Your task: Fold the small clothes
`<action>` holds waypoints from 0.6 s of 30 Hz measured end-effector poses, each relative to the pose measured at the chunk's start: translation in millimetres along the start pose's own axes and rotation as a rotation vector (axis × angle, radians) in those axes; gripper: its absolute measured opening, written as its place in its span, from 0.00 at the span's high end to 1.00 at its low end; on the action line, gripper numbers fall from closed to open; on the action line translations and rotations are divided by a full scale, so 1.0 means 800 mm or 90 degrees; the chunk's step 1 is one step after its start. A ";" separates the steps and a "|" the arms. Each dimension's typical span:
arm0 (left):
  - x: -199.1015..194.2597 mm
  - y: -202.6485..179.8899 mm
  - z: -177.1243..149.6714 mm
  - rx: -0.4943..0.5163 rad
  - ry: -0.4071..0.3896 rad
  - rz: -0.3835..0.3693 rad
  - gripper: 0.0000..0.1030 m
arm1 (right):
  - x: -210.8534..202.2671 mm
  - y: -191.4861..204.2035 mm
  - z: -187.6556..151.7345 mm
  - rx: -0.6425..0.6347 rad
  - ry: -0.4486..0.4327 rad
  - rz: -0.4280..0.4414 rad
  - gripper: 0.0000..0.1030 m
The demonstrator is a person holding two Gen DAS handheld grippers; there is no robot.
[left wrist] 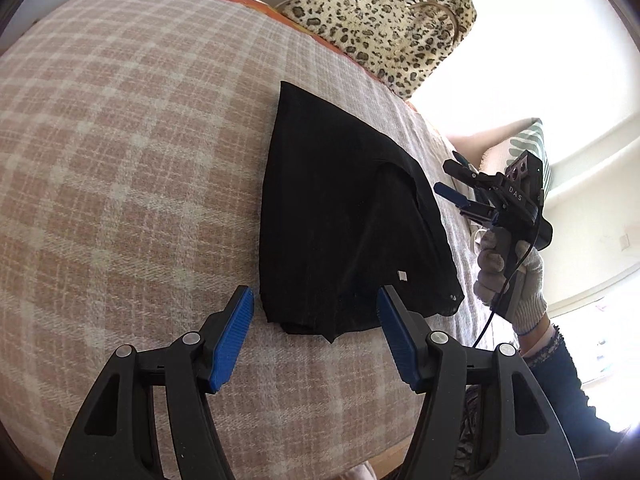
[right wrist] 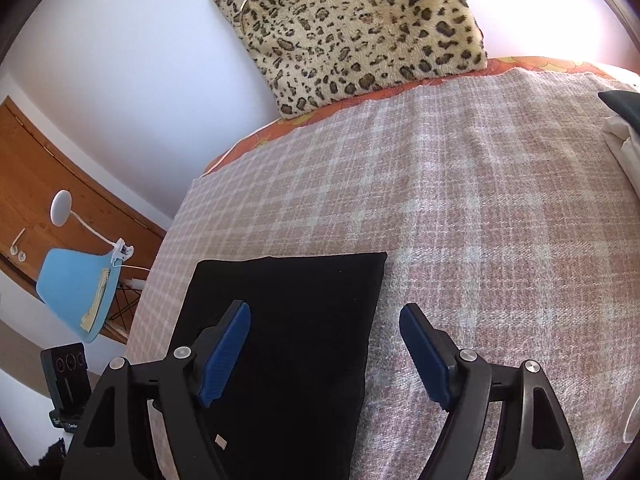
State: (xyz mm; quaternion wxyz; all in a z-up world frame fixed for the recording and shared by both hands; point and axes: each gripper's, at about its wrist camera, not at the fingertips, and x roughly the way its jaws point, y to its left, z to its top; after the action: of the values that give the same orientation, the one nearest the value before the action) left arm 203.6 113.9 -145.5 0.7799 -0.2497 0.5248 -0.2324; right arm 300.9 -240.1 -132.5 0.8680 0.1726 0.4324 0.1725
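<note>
A black garment [left wrist: 344,216] lies folded on the pink plaid blanket [left wrist: 120,160], with a small white tag near its near edge. My left gripper [left wrist: 314,302] is open and empty, just short of the garment's near edge. My right gripper [left wrist: 450,182] shows in the left wrist view beside the garment's right side, held by a gloved hand, its jaws apart. In the right wrist view the garment [right wrist: 296,320] lies under the left finger, and my right gripper [right wrist: 326,320] is open and empty over its right edge.
A leopard-print cushion [right wrist: 344,28] leans on the wall at the bed's far edge. Other folded cloth [right wrist: 622,132] lies at the bed's right. A blue chair [right wrist: 76,292] with a clip lamp and a wooden door stand left of the bed.
</note>
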 end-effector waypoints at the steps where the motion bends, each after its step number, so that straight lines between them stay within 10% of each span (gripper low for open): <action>1: 0.001 0.005 -0.001 -0.017 0.003 -0.008 0.38 | 0.002 -0.004 0.001 0.007 0.002 0.000 0.23; 18: 0.012 0.014 -0.026 -0.125 0.011 -0.108 0.39 | 0.034 -0.037 0.021 0.058 0.004 0.067 0.21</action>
State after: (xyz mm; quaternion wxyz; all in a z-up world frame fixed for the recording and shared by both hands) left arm 188.1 113.9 -166.2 0.7247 -0.3664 0.5286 -0.2472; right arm 334.4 -256.7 -154.7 0.8476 0.2339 0.4329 0.1987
